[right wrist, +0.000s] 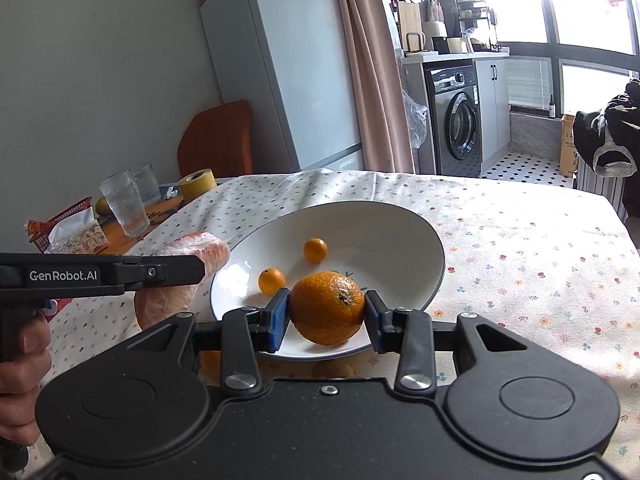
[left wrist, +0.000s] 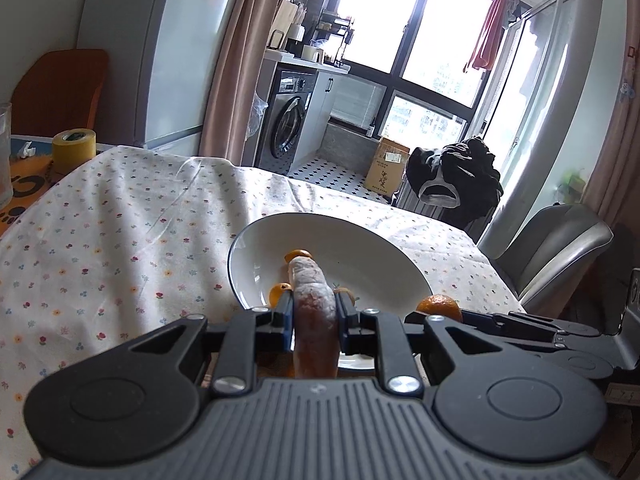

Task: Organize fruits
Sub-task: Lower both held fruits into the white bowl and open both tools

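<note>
A white bowl (right wrist: 380, 232) stands on the flowered tablecloth (right wrist: 520, 260) with two small kumquats (right wrist: 315, 250) (right wrist: 271, 281) in it. My right gripper (right wrist: 327, 312) is shut on a large orange (right wrist: 327, 308) just above the bowl's near rim. My left gripper (left wrist: 314, 304) is shut on a long reddish fruit wrapped in clear film (left wrist: 314, 320), held over the near edge of the bowl (left wrist: 320, 220). In the right wrist view the wrapped fruit (right wrist: 184, 272) hangs left of the bowl. The orange (left wrist: 440, 307) shows at the right of the left wrist view.
Two glasses (right wrist: 124, 208), a yellow tape roll (right wrist: 197, 184) and a tissue pack (right wrist: 80, 236) crowd the table's far left corner. More orange fruit (right wrist: 210, 362) lies half hidden under my right gripper. A grey chair (left wrist: 552, 248) stands at the table's right edge.
</note>
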Available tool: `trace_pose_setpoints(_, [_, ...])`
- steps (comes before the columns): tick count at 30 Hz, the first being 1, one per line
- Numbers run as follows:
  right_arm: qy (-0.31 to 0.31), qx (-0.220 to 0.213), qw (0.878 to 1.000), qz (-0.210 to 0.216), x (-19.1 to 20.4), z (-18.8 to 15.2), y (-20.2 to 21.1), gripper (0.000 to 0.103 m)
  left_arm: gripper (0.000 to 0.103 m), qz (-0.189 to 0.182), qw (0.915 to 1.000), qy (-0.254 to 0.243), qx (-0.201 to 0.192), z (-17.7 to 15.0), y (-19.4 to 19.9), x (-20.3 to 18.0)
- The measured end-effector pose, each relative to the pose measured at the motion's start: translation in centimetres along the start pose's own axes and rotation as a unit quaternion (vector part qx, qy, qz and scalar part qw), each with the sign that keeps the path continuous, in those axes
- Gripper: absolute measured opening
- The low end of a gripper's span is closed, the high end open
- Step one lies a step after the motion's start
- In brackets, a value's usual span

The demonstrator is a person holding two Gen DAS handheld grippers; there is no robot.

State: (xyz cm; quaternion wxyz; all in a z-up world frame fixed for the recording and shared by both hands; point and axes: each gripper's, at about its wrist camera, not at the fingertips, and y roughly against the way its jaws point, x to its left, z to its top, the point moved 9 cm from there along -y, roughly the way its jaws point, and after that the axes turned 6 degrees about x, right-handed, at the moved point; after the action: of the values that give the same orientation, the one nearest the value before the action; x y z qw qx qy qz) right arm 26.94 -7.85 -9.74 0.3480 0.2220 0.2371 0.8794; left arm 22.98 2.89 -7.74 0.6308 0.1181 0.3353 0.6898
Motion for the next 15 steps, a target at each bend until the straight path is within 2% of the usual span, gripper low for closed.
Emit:
trace_pose_setpoints(9, [-0.006, -0.001, 1.0, 0.011, -0.9, 1.3, -0.9, 0.038, 0.019, 0.005, 1.0, 0.0, 0.003, 1.7, -2.1, -0.7])
trace_pose_setpoints(15, [-0.02, 0.005, 1.0, 0.014, -1.8, 0.9, -1.9, 0.038, 0.019, 0.004, 0.9999, -0.002, 0.012, 2.0, -3.8, -1.1])
